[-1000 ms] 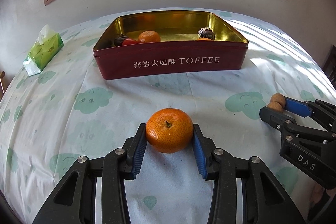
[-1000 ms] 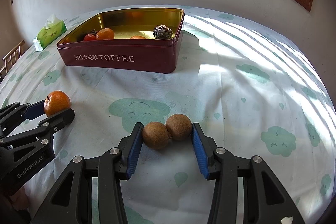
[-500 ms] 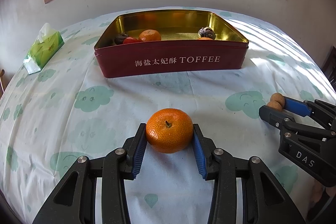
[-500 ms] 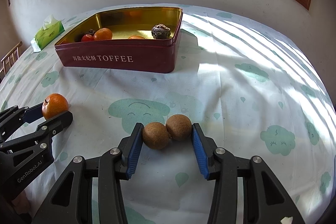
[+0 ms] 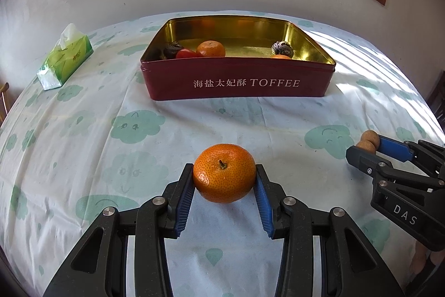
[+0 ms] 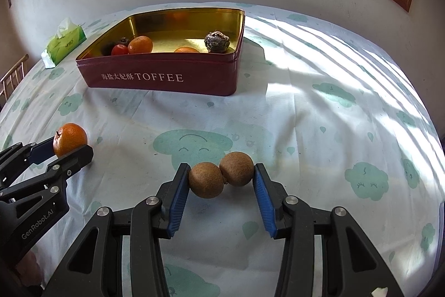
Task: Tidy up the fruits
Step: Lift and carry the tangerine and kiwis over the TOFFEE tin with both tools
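Observation:
My left gripper [image 5: 224, 180] is shut on an orange mandarin [image 5: 224, 173] and holds it above the cloth; it also shows in the right wrist view [image 6: 69, 139]. My right gripper [image 6: 221, 180] is shut on a pair of joined brown longans [image 6: 221, 176], also seen at the right in the left wrist view [image 5: 367, 141]. The red TOFFEE tin [image 5: 236, 82] stands farther back, open, with a mandarin [image 5: 210, 48], a small red fruit [image 5: 185, 54], two dark wrinkled fruits and another orange fruit inside. It also shows in the right wrist view [image 6: 155, 78].
A green tissue pack [image 5: 65, 59] lies at the back left of the table. The table has a white cloth with green cloud prints [image 5: 133, 127]. A wall with a wooden-framed window stands behind the table. A wooden chair back [image 6: 11, 78] shows at the left edge.
Both grippers have risen a little with their fruit and moved slightly toward the tin, which now sits lower in both views. Their grips have not changed.

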`<state>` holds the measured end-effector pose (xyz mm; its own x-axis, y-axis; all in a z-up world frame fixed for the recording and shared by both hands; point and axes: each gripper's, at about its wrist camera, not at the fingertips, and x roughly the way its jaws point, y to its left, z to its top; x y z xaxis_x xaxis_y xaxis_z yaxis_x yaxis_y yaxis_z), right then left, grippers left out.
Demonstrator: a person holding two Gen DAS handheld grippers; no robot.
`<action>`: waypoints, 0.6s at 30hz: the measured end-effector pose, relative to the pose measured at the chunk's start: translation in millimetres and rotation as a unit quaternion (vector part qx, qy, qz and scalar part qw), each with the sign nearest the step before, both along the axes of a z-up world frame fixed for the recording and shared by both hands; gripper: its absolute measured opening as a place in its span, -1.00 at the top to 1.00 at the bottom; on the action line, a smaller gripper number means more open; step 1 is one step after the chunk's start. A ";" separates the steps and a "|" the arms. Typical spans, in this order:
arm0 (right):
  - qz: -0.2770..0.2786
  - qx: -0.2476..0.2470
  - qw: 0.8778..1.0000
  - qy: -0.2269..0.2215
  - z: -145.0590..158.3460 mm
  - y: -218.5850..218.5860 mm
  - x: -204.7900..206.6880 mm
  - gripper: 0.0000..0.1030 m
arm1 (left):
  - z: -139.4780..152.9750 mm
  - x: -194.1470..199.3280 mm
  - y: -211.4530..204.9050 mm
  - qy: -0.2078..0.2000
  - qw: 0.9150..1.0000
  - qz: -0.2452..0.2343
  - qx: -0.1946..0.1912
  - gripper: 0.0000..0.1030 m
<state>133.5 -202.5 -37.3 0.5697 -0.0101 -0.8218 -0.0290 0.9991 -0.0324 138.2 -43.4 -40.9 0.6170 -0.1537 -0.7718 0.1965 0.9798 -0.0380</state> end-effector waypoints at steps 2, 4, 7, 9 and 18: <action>0.002 0.000 1.000 -0.001 2.6 2.3 -1.0 0.18 | 1.4 -1.2 2.2 -0.001 1.000 0.003 -0.002 0.17; 0.004 0.000 1.000 -0.003 5.6 4.7 -2.1 0.18 | 2.8 -2.1 4.7 0.000 1.000 0.005 -0.004 0.17; 0.008 0.002 1.000 -0.005 10.0 8.0 -4.1 0.18 | 4.2 -2.6 8.6 0.002 1.000 0.010 -0.008 0.17; 0.011 0.001 1.000 -0.006 12.5 10.6 -5.2 0.18 | 4.9 -3.1 10.6 0.002 1.000 0.014 -0.008 0.17; 0.022 0.005 1.000 -0.011 21.8 19.2 -4.6 0.18 | 9.9 -1.8 15.7 -0.003 1.000 0.027 -0.011 0.17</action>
<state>128.9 -183.3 -15.5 0.5872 0.0245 -0.8090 -0.0730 0.9971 -0.0228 136.4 -27.7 -31.0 0.6288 -0.1365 -0.7655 0.1435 0.9879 -0.0583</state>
